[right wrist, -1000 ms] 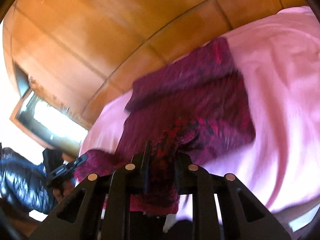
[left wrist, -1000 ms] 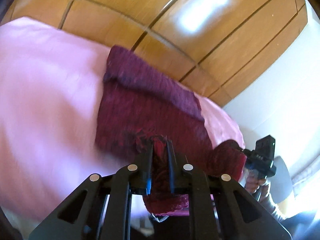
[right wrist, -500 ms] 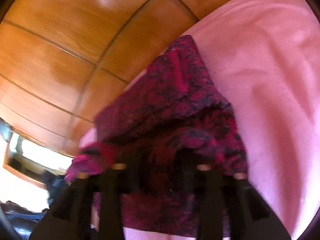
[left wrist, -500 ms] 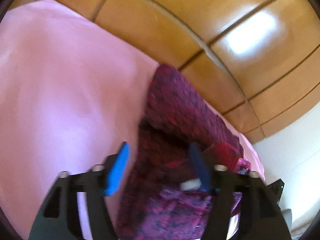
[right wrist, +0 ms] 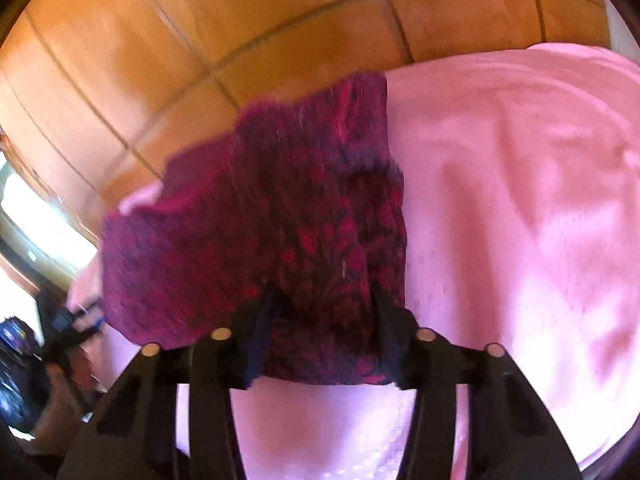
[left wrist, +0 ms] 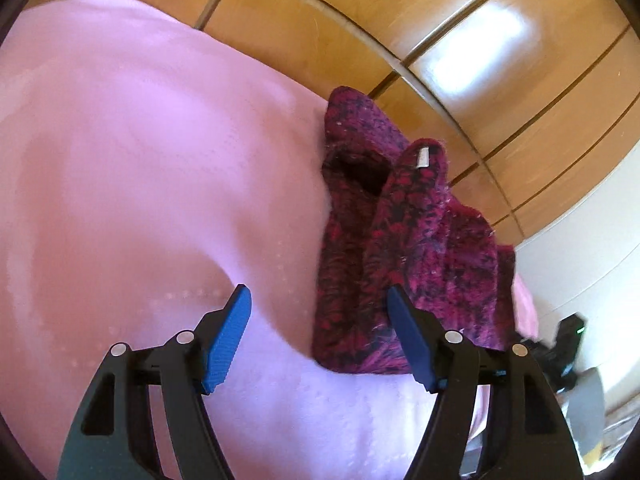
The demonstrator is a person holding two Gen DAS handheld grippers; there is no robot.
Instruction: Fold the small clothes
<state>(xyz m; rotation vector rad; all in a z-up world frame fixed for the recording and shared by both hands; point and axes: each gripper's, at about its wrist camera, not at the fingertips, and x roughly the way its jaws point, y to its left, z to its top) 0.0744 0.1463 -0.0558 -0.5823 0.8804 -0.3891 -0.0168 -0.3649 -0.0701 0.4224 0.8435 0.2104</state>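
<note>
A dark red knitted garment [left wrist: 404, 240] lies folded over itself on a pink blanket [left wrist: 140, 184], a small white label showing near its top. My left gripper [left wrist: 320, 312] is open with blue pads, hovering at the garment's near left edge, holding nothing. In the right wrist view the same garment [right wrist: 280, 216] lies bunched in front of my right gripper [right wrist: 320, 304], whose jaws stand apart with the cloth's near edge between them; the frame is blurred.
A wooden panelled wardrobe [left wrist: 440, 28] rises behind the bed. The other gripper [left wrist: 568, 340] shows at the right of the left wrist view beside a white wall. A bright window [right wrist: 36, 220] and a person's dark sleeve are at the left of the right wrist view.
Both grippers were shut on the garment's edge a second ago. They carried it forward over itself, then opened and let go. The garment now lies doubled over.
</note>
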